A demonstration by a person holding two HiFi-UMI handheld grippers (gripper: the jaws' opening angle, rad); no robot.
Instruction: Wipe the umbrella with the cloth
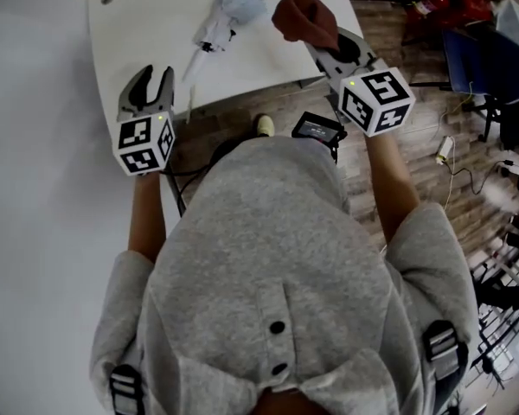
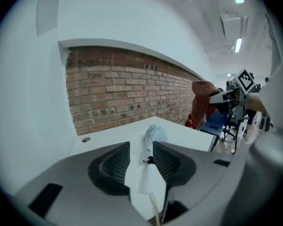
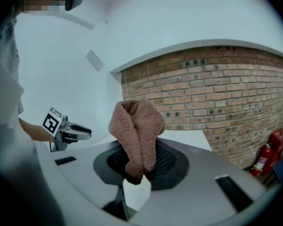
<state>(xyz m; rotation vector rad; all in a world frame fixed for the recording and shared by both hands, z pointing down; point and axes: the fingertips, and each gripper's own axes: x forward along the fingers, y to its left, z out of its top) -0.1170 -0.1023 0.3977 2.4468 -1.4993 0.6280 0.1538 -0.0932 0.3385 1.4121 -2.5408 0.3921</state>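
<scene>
Your right gripper (image 1: 329,48) pinches the brown cloth (image 1: 303,17) in its jaws, and the folds stand up above them at 1 o'clock in the head view. Your left gripper (image 1: 154,80), at 10 o'clock, has its jaws spread with nothing clamped. The folded pale-blue umbrella (image 1: 229,11) shows through their gap, well beyond them. It lies on the white desk (image 1: 147,24) at 12 o'clock, canopy end away from you, apart from both grippers.
</scene>
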